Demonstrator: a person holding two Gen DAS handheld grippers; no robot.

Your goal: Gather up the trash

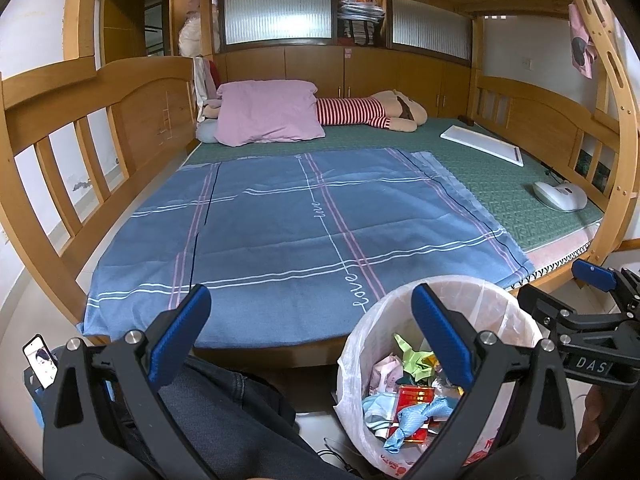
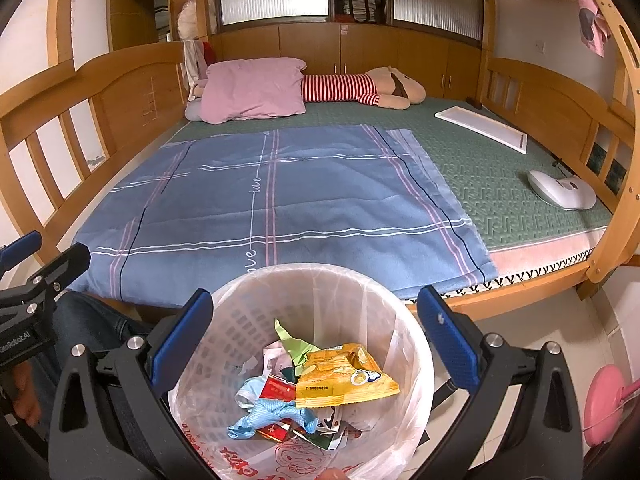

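Looks like drop-off's done: both the left tool (image 1: 308, 340) and right tool (image 2: 316, 338) gape wide, empty, trash sits in the bin (image 2: 240, 320) by the bed (image 2: 280, 200); next, hunt for leftovers

A honey-coloured wooden bunk bed frame (image 1: 132, 92) fills the room, its green woven mattress mat (image 2: 500, 168) half covered by a blue checked sheet (image 2: 280, 200). Frosted ribbed glass windows (image 1: 276, 16) glow behind, above wooden cupboard doors (image 1: 380, 76). White walls (image 2: 532, 28), pale tiled floor (image 2: 568, 320).

The bed (image 2: 520, 184) bears a blue sheet (image 2: 280, 208), pink pillow (image 2: 252, 88) and striped doll (image 2: 360, 88).
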